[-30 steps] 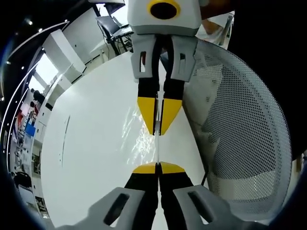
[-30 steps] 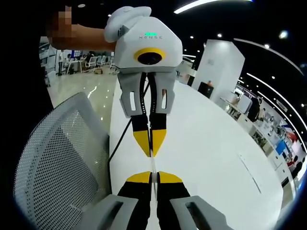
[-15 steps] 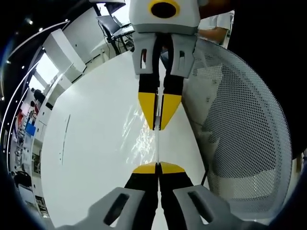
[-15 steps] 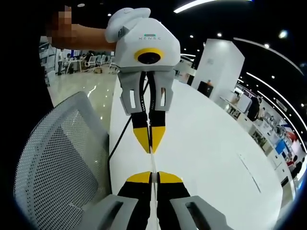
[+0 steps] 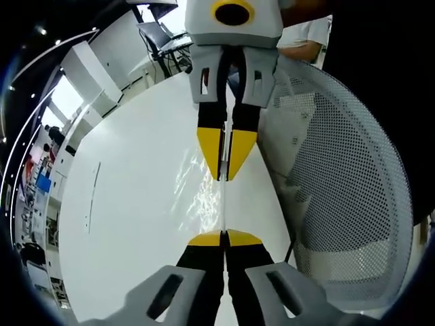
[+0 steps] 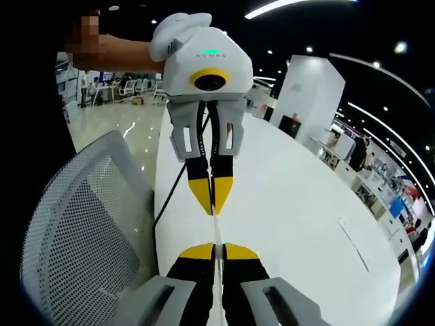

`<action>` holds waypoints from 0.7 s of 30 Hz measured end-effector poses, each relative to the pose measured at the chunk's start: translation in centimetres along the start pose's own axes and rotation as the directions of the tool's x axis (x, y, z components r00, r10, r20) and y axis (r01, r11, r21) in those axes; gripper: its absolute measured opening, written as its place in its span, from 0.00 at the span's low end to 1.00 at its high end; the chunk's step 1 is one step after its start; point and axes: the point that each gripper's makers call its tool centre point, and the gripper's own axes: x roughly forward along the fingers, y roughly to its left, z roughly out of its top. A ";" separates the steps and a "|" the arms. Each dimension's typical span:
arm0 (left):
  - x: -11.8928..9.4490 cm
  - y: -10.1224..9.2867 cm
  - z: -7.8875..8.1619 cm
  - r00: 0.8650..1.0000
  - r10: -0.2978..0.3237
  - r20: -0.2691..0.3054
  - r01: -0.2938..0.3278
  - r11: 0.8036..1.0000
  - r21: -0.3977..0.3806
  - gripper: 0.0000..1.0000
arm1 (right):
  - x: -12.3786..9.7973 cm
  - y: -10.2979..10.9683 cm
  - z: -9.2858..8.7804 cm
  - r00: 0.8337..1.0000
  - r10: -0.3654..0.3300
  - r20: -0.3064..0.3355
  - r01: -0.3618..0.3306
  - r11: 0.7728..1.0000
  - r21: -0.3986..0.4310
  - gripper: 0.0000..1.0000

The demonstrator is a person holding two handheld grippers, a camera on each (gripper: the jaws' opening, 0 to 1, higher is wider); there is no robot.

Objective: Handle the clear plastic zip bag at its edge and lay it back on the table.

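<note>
Two grippers: left gripper (image 5: 223, 239) and right gripper (image 6: 215, 252) fingers clamped on zip bag (image 5: 223, 207) edge, frame centre.
Tip: lower evenly onto desk (image 5: 136, 204).

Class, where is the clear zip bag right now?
The clear zip bag hangs edge-on, stretched between the left claw and right claw, above the white table.

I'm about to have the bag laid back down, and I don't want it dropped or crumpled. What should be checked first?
1. Left gripper shut on the clear plastic zip bag edge: ok.
2. Right gripper shut on the same edge: ok.
3. Bag edge taut between the two grippers: ok.
4. Bare white table under the bag: ok.
5. White mesh chair back close beside the table edge: not ok.
6. Bag zip closed: cannot tell.
</note>
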 end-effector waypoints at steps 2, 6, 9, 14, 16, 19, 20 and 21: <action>-0.1 0.0 -0.1 1.000 0.002 -0.001 -0.002 1.000 -0.002 0.00 | 0.0 0.0 0.0 1.000 0.000 0.001 0.000 1.000 -0.001 0.00; -0.1 0.0 -0.2 1.000 0.003 -0.001 -0.003 1.000 -0.004 0.00 | 0.1 0.1 0.1 1.000 0.001 0.002 -0.001 1.000 -0.002 0.00; -0.1 0.0 -0.3 1.000 0.002 0.000 -0.002 1.000 -0.006 0.00 | 0.0 0.1 0.1 1.000 0.002 0.002 -0.002 1.000 -0.001 0.00; -0.2 -0.1 -0.3 1.000 0.002 -0.001 -0.002 1.000 -0.008 0.00 | 0.0 0.2 0.1 1.000 0.003 0.004 -0.003 1.000 0.008 0.00; -0.1 -0.1 -0.4 1.000 0.000 0.001 0.000 1.000 -0.010 0.00 | 0.1 0.2 0.0 1.000 0.005 0.001 -0.005 1.000 0.008 0.00; 0.0 0.0 -0.5 1.000 0.000 0.001 0.000 1.000 -0.012 0.00 | 0.0 0.2 -0.1 1.000 0.005 -0.004 -0.005 1.000 0.008 0.00; 0.0 0.0 -0.5 1.000 0.000 0.002 0.000 1.000 -0.012 0.00 | 0.0 0.1 -0.2 1.000 0.004 -0.005 -0.004 1.000 0.008 0.00; 0.0 0.0 -0.5 1.000 0.000 0.004 0.000 1.000 -0.013 0.00 | 0.0 0.1 -0.2 1.000 0.003 -0.005 -0.003 1.000 0.009 0.00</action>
